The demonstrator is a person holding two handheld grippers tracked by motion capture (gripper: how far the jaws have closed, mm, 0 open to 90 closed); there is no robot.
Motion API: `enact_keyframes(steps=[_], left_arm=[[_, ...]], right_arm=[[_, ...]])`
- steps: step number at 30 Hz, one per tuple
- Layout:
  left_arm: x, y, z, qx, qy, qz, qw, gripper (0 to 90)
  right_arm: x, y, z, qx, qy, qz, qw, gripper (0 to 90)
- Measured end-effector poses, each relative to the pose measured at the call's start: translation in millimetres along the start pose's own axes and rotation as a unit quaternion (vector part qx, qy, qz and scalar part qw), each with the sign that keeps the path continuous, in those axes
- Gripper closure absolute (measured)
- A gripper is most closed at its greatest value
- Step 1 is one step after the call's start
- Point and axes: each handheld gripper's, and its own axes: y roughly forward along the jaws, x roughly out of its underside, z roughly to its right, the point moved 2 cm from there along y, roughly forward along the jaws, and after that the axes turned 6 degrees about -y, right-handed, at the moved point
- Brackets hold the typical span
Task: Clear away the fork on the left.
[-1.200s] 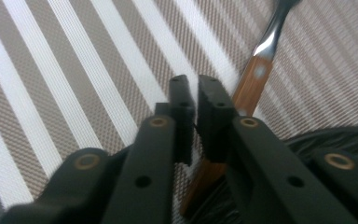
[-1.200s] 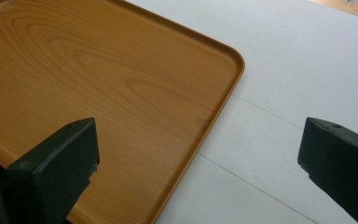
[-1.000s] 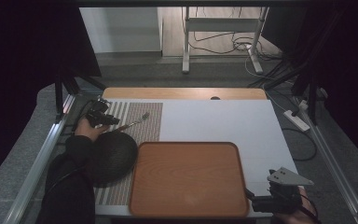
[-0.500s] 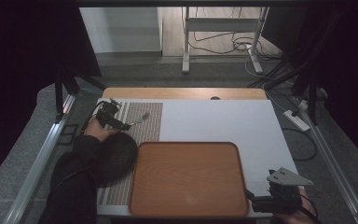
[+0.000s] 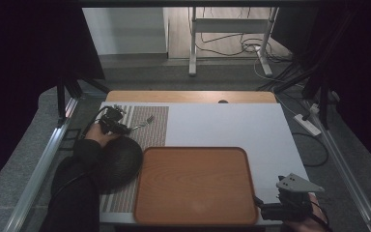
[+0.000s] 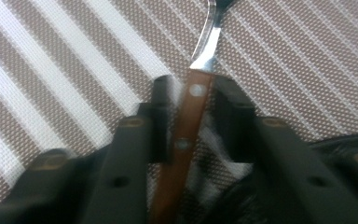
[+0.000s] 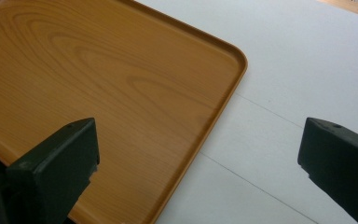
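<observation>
1. L gripper (image 5: 118,124) sat at upper left of the high view, over the striped mat (image 5: 149,129). In the left gripper view its jaws stood either side of a fork (image 6: 190,121) handle, w/ slim gaps showing; not clamped yet, by the look of it.
2. Fork lay flat on the mat, wooden handle w/ two rivets, metal neck running to the top edge of that view. In the high view it sat mid-left, just beyond the dark bowl (image 5: 118,162).
3. R gripper (image 5: 290,205) at lower right, jaws wide apart, holding nothing, just off the tray (image 7: 121,93) corner.
4. Risks, my guess: thin flat handle could slip or pivot if pinched off-centre; jaw tips could snag the mat weave; sleeve or bowl close by could get nudged.
5. No brands, labels or writing readable anywhere.
</observation>
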Motion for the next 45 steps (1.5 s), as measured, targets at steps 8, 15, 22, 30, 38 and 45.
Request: enact_keyframes(steps=[8,15,22,30,38,45], left_arm=[[-0.4,-1.8,-5.6,-0.009,0.008,-0.005,0.9999,78.1],[7.7,-11.8,-22.1,-0.052,-0.020,0.018,0.9983,78.2],[16.1,-29.5,-33.9,-0.067,-0.042,0.049,0.9956,78.2],[19.4,-42.4,-32.8,-0.043,-0.058,0.065,0.9953,78.1],[12.0,-50.8,-2.5,-0.017,-0.051,0.062,0.9967,78.1],[17.7,-56.6,23.6,-0.003,-0.041,0.057,0.9975,78.1]], right_arm=[[0.0,-0.2,0.1,0.000,0.001,0.000,1.0000,0.0],[0.2,-0.4,0.4,0.000,0.001,0.000,1.0000,0.0],[0.1,-0.5,0.2,0.001,0.001,0.000,1.0000,0.0],[0.0,-0.6,0.2,0.000,0.002,0.001,1.0000,0.0],[0.2,-0.9,0.6,0.000,0.003,0.003,1.0000,0.0],[0.2,-1.0,0.4,0.001,0.002,0.004,1.0000,0.0]])
